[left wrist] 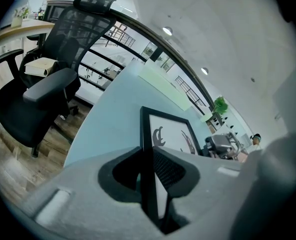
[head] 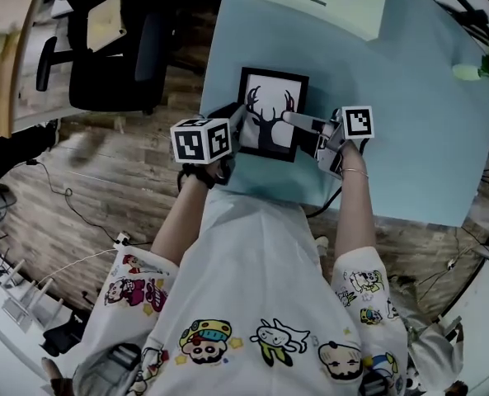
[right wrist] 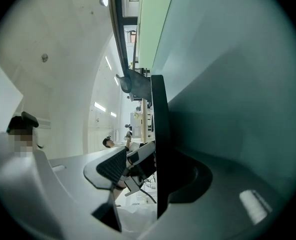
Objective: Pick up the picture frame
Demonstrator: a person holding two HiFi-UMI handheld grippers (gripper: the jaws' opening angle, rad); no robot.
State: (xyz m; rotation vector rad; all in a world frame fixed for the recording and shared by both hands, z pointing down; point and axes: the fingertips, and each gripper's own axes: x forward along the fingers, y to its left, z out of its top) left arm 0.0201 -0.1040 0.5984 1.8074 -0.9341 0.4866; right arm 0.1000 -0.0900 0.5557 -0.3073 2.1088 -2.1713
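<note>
Left fingers (left wrist: 170,169) clamp picture frame (head: 269,110) edge, right fingers (right wrist: 112,168) apart astride opposite edge, gap unseen in head view

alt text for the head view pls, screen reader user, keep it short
From above, a person holds two grippers at a black picture frame with an antlered deer print: left gripper at its left edge, right gripper at its right. The frame is over a pale blue table; a black office chair stands on wood floor, upper left.
</note>
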